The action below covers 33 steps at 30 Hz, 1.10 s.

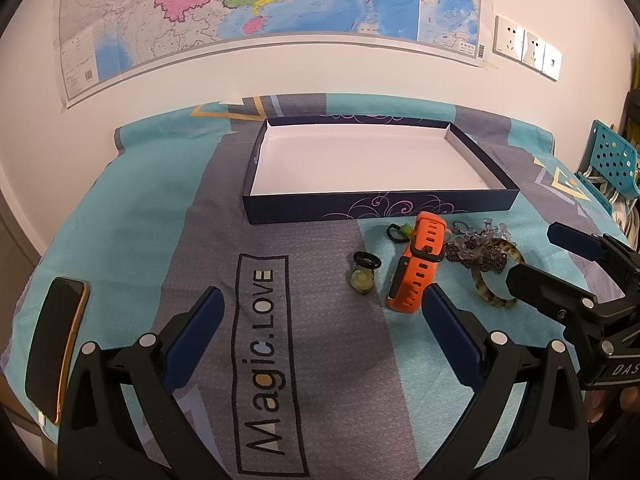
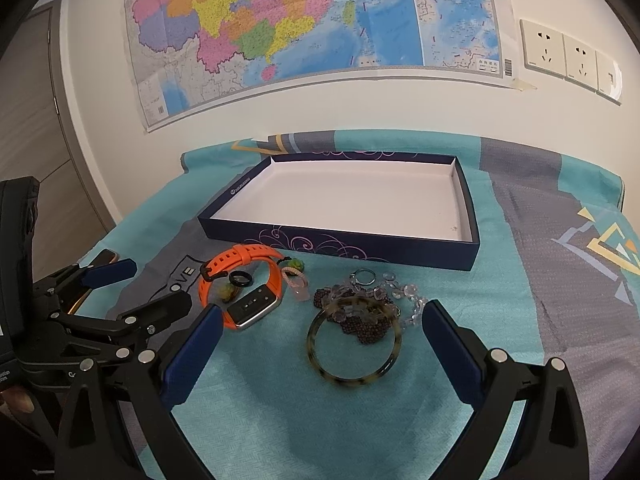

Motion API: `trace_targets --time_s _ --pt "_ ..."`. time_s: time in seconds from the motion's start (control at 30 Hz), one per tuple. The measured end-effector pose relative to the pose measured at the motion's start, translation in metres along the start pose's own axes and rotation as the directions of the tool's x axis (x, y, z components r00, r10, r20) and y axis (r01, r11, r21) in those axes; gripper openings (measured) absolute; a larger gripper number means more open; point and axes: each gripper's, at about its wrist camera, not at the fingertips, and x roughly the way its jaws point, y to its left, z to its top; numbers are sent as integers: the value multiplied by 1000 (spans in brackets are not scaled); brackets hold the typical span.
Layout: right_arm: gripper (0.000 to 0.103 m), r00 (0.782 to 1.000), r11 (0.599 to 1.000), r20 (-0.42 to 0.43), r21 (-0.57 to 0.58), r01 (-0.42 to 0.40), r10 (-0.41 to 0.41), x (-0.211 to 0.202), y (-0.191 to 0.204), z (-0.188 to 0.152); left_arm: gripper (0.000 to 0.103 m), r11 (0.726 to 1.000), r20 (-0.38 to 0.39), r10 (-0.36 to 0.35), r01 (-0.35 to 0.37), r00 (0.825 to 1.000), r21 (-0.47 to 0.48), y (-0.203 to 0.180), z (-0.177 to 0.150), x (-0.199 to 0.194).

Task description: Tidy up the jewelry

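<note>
Here, a phone [image 1: 54, 344] lies far left; the left gripper [image 1: 323, 304] gapes wide, holding nothing. The orange watch [image 2: 240, 284], beads [image 2: 366, 320] and bangle [image 2: 354, 340] sit before the box [image 2: 352, 248] — right gripper [image 2: 322, 320] wide too, bangle between its fingers.

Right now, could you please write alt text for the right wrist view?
The open right gripper hovers before a tortoiseshell bangle lying on beaded bracelets, beside an orange watch. Behind them, an empty navy box sits on the patterned cloth.

Black hand-held gripper [image 1: 323, 304] frames, blue pads [image 1: 450, 336], silver screws.
</note>
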Motion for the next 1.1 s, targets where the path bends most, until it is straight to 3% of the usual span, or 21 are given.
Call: trace_targets --time_s 1.1 --pt "96 1000 1000 -22 27 -6 7 2 -4 -1 97 1000 -5 -5 5 1000 4 -7 -4 1"
